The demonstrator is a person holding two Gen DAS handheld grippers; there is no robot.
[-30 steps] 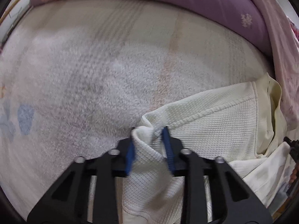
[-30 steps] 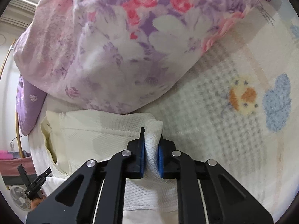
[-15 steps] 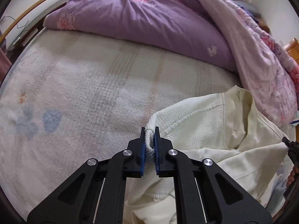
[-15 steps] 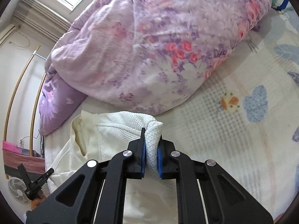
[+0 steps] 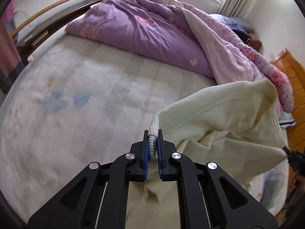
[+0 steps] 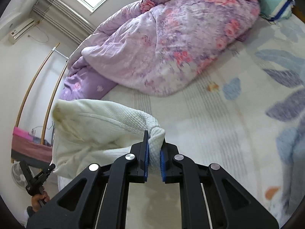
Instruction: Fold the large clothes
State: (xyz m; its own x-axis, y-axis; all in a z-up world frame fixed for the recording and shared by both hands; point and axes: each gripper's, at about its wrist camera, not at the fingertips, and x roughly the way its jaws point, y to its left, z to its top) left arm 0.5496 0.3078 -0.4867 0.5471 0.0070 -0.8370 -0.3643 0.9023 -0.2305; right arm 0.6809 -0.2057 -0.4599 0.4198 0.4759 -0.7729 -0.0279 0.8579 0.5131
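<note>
The left gripper (image 5: 153,133) fills the bottom center of the left wrist view, angled downward, its 2 blue-padded fingers (image 5: 146,148) pressed nearly together on a bunched fabric edge. The right gripper (image 6: 154,135) sits bottom center of the right wrist view, likewise pinching a fold. A hand (image 6: 39,200) shows at lower left, carrying the other gripper.

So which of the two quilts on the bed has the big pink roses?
The pale lilac quilt, piled nearer the teal pillow; the darker purple quilt is almost plain.
</note>
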